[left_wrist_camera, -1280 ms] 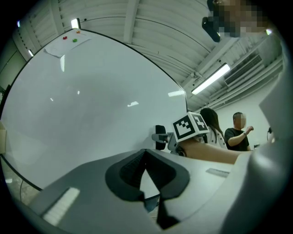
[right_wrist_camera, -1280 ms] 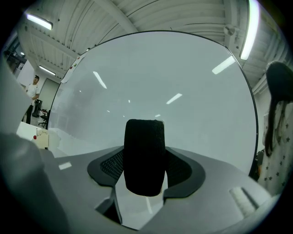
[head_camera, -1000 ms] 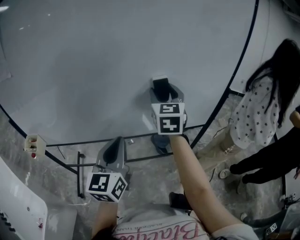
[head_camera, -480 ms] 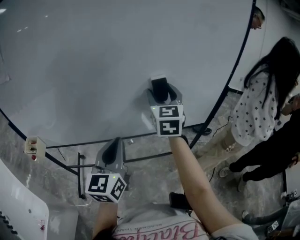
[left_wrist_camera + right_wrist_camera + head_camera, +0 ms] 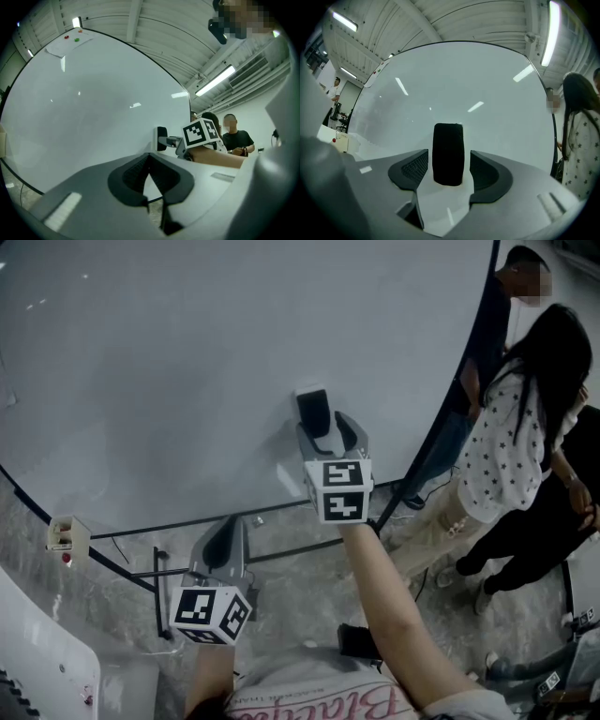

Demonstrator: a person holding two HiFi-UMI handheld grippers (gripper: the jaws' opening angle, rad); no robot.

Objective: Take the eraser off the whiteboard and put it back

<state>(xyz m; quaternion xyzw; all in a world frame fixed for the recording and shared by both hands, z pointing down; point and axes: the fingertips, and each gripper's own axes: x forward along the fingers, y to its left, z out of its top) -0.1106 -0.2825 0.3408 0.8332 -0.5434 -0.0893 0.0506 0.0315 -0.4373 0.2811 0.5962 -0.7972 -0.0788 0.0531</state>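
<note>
A black eraser (image 5: 313,412) sticks upright on the large whiteboard (image 5: 187,362). My right gripper (image 5: 330,435) points level at the board and stands open around the eraser. In the right gripper view the eraser (image 5: 448,152) sits between the two pads with a gap on each side, touched by neither. My left gripper (image 5: 228,538) hangs lower, in front of the board's bottom edge, shut with nothing in it. The left gripper view shows its jaws closed together (image 5: 149,161), and beyond them the eraser (image 5: 161,138) in profile on the board.
Two people (image 5: 516,456) stand close by at the board's right edge. The board's dark stand bars (image 5: 281,554) run below it over a stone floor. A small box with a red button (image 5: 67,532) sits at the lower left.
My right gripper has drawn back slightly from the board, with the eraser left stuck on it. A second person has come into view at the right. The left gripper has stayed put.
</note>
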